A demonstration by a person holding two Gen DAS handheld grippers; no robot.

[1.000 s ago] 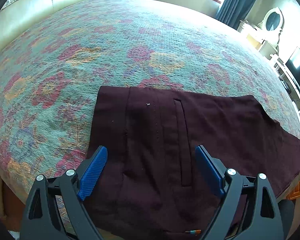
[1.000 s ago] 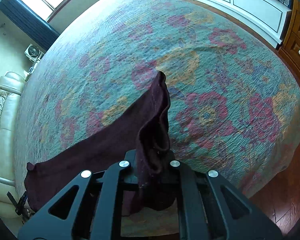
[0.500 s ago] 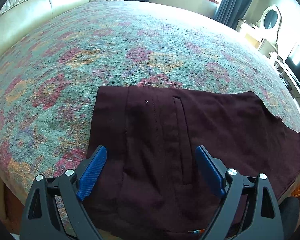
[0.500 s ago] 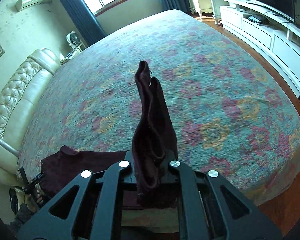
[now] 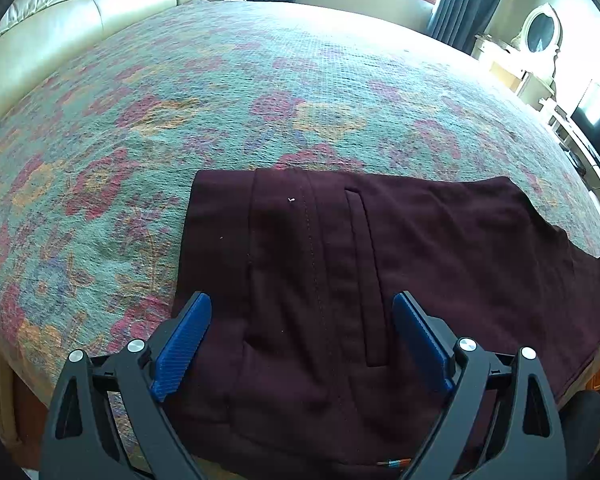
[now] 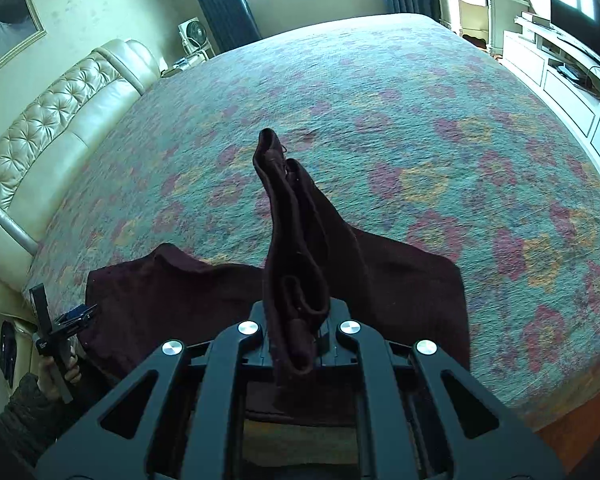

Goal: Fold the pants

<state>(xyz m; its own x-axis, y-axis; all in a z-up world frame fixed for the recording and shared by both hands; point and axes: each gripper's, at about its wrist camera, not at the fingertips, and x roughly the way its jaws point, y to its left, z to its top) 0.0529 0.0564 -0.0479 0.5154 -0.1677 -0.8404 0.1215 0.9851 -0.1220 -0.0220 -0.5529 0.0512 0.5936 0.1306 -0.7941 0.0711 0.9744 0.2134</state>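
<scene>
Dark maroon pants [image 5: 360, 280] lie flat on the floral bedspread [image 5: 220, 80], waistband at the left, a slit pocket near the middle. My left gripper [image 5: 302, 328] is open, its blue pads [image 5: 184, 340] spread just above the waist part. My right gripper [image 6: 298, 320] is shut on a bunched leg end of the pants [image 6: 296, 240], which it holds up above the bed; the rest of the pants [image 6: 172, 292] lie spread below. The left gripper also shows at the left edge of the right wrist view [image 6: 60, 328].
A cream tufted headboard [image 6: 52, 120] runs along the bed's left side. White cabinets with a TV [image 6: 560, 60] stand along the right wall. Windows with dark curtains [image 6: 220, 0] are at the far end. The bed's near edge drops to a wooden floor [image 6: 580, 420].
My right gripper has risen and swung left over the bed with the leg end in it, drawing the pants into a fold. The left gripper has barely moved.
</scene>
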